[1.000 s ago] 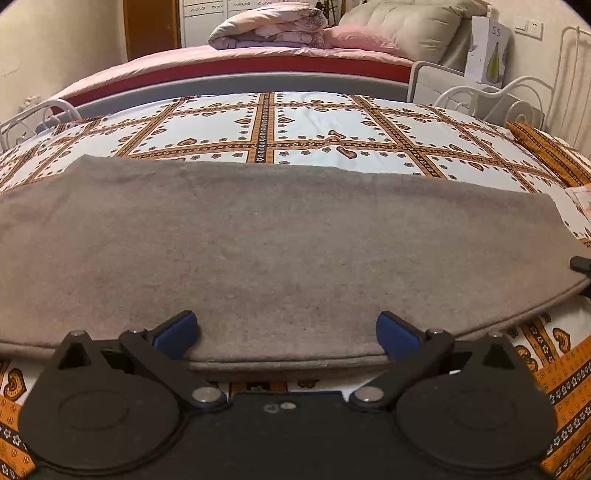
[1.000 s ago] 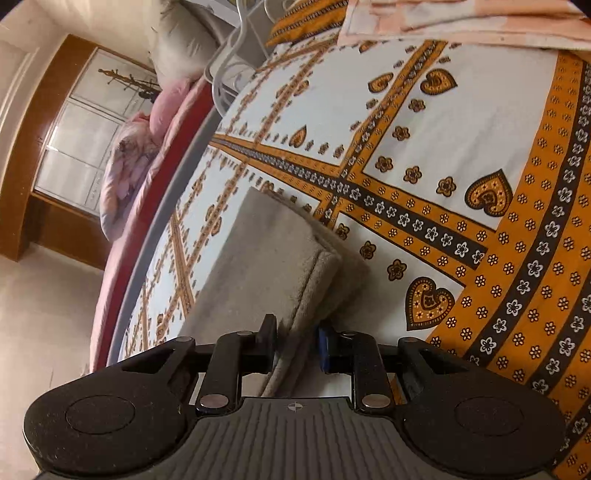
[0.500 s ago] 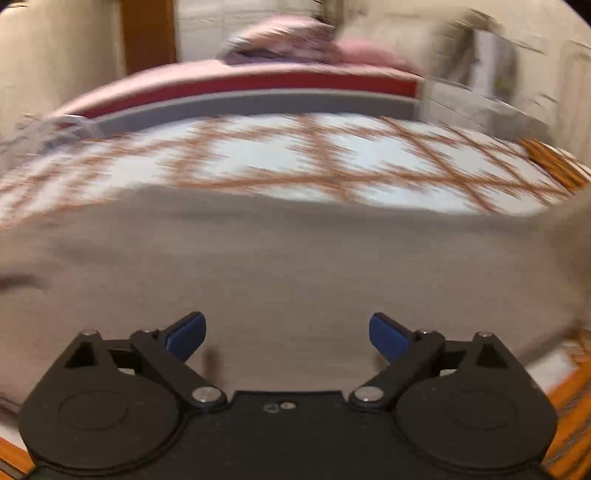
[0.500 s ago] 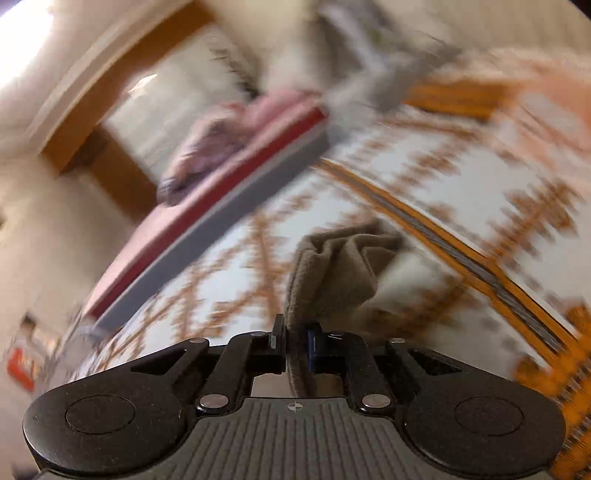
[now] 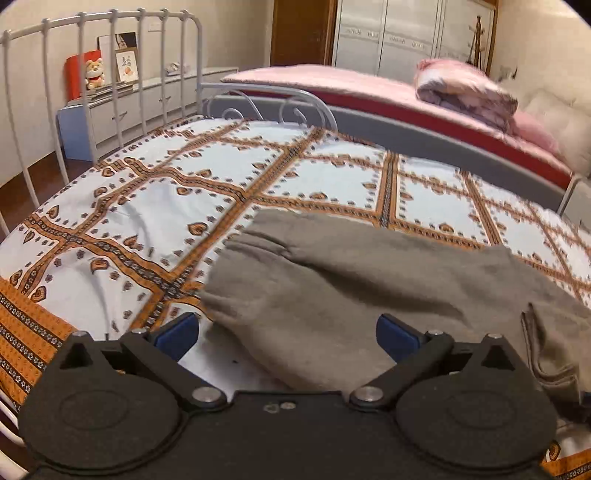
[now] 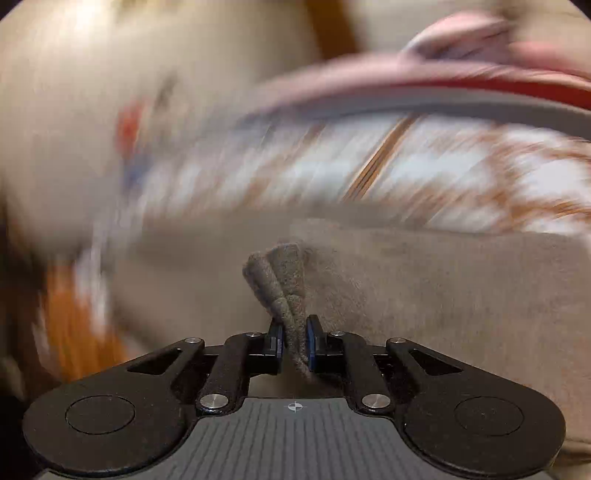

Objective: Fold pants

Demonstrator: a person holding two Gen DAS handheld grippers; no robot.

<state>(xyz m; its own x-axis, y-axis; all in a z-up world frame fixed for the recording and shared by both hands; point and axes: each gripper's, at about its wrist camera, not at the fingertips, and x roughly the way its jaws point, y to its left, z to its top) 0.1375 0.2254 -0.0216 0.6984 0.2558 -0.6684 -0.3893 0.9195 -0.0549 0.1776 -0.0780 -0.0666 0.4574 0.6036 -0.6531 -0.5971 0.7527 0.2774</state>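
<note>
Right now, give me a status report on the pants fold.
Left hand-held gripper open, empty, over the pants. Right hand-held gripper clamped on a bunched pants edge. Nothing blocking on the bedspread.

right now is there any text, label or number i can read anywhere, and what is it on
None can be read.
Small framed picture beside the plush bear on the low white cabinet: marks too small to read.
White wardrobe doors: a band of marks, too blurred to read.
Right wrist view: too blurred, no text visible.
</note>
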